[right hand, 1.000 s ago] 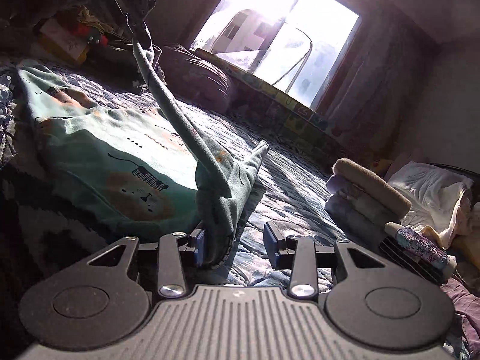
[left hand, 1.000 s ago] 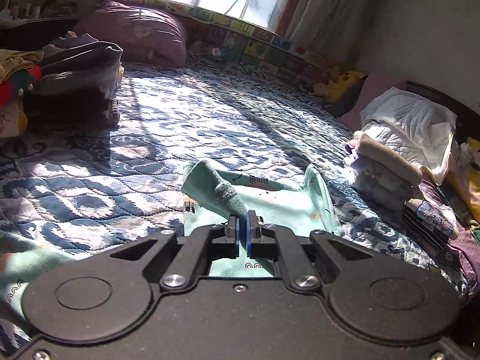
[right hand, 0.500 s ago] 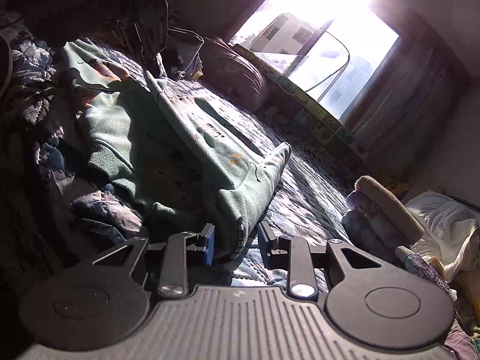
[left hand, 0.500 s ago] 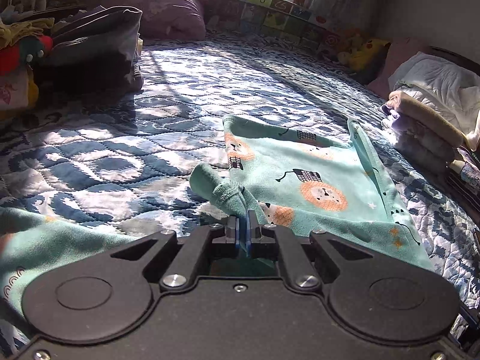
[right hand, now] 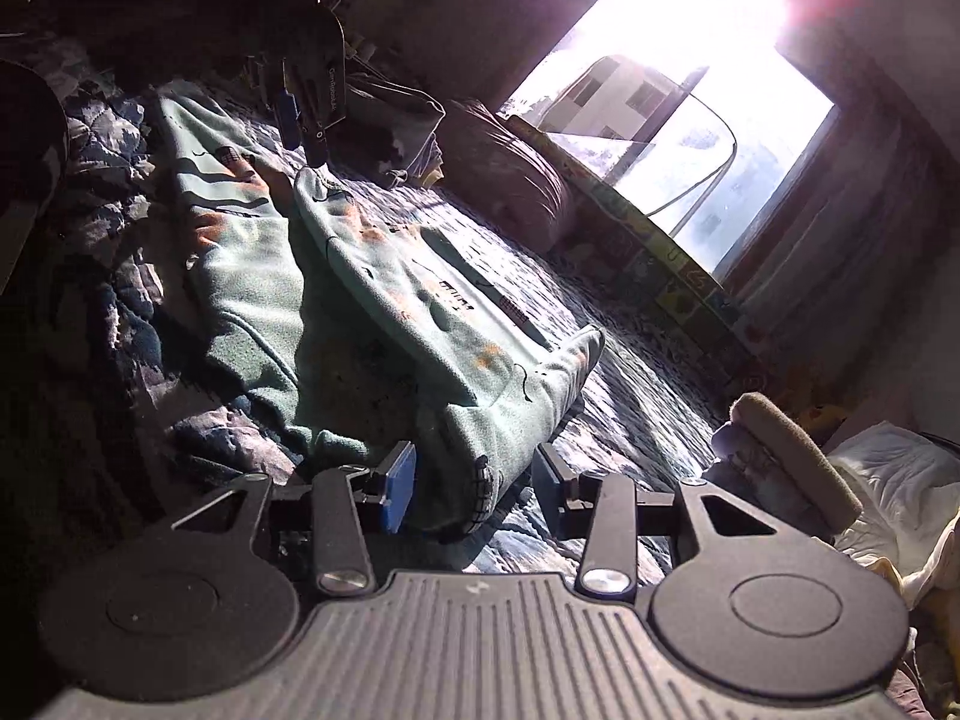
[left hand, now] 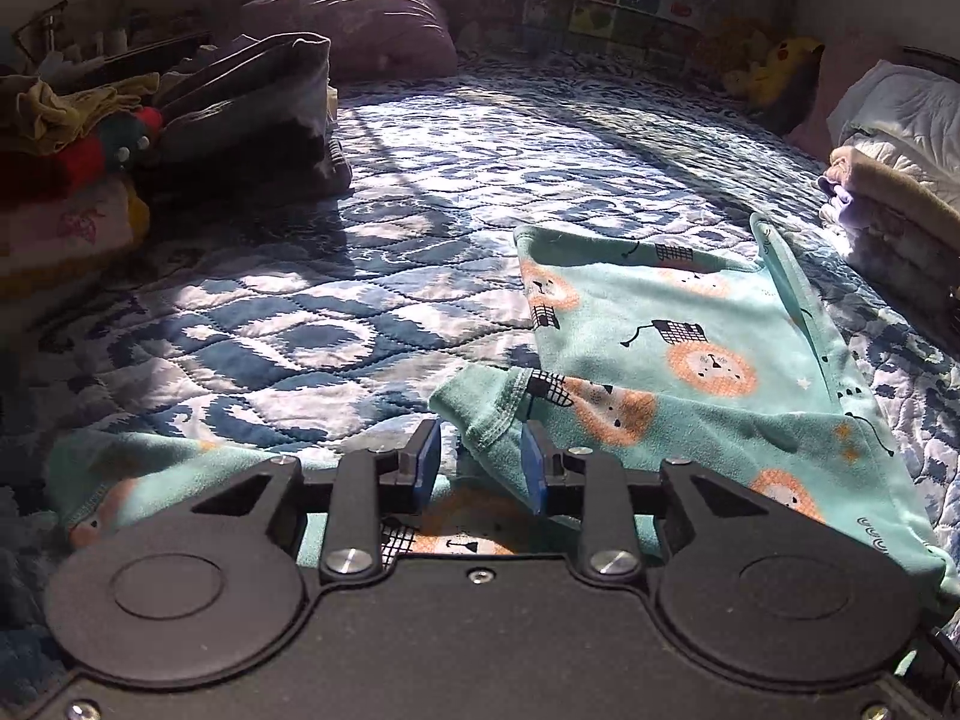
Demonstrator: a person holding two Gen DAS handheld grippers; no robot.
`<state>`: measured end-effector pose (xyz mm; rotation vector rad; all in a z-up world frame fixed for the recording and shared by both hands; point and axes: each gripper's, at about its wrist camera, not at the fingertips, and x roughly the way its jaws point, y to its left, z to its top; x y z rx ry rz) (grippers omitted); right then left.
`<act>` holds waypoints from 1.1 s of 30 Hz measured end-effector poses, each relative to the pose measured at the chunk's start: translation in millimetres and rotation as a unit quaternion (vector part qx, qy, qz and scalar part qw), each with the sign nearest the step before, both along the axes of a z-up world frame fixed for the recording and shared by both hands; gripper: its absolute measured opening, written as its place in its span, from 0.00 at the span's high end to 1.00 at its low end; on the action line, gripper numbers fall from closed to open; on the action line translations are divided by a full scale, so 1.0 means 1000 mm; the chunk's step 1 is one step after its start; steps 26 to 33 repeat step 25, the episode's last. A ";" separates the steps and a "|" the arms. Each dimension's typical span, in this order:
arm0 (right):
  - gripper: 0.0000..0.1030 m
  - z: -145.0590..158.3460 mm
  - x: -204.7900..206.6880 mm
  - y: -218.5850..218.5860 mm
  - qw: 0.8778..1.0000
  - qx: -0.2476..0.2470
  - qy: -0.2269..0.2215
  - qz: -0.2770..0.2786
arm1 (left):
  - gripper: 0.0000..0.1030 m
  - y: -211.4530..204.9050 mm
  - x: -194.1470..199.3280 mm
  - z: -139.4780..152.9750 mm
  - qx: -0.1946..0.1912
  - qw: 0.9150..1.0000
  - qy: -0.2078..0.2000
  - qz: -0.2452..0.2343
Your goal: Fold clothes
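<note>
Jaws of my left gripper [left hand: 480, 461] stand apart, their blue pads [left hand: 427, 461] clear of each other; a folded cuff end [left hand: 480, 414] of the mint lion-print garment [left hand: 708, 372] lies in the gap, resting against the right pad, not clamped; my right gripper [right hand: 474, 486] is spread wide too, and a thick rolled edge [right hand: 474, 468] of the same garment sits between its pads, close to the left one and apart from the right; the garment lies flat on the blue quilted bedspread [left hand: 360, 276], one panel turned over onto the body, its far hem [left hand: 636, 240] straight across the quilt and a narrow strip [left hand: 792, 288] running down its right side; more mint cloth [left hand: 120, 468] trails out to the left under my left gripper; in the right wrist view the cloth stretches away toward my left gripper [right hand: 306, 96], dark and backlit near the top; beyond the hem the quilt runs open and sunlit up to a purple pillow [left hand: 360, 30] under the window [right hand: 672, 138]; to the left, a heap of clothes [left hand: 180, 120] crowds the bed's edge; to the right, a stack of folded clothes [left hand: 882, 210] sits near the garment's corner, with white bedding [left hand: 906, 114] behind it.
</note>
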<state>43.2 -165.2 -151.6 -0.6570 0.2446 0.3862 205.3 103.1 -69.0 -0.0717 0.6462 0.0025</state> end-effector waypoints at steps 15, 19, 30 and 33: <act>0.66 0.005 0.034 -0.014 0.996 0.068 0.054 0.009 | 0.62 -0.157 0.171 -0.019 -0.192 0.972 0.062 -0.122; 0.75 0.009 0.037 -0.014 0.994 0.091 0.064 0.018 | 0.96 -0.159 0.200 -0.038 -0.211 0.969 0.090 -0.093; 0.76 0.009 0.042 -0.019 0.988 0.116 0.102 0.032 | 0.96 -0.128 0.194 -0.055 -0.254 0.962 0.091 -0.038; 0.76 0.009 0.042 -0.019 0.988 0.116 0.102 0.032 | 0.96 -0.128 0.194 -0.055 -0.254 0.962 0.091 -0.038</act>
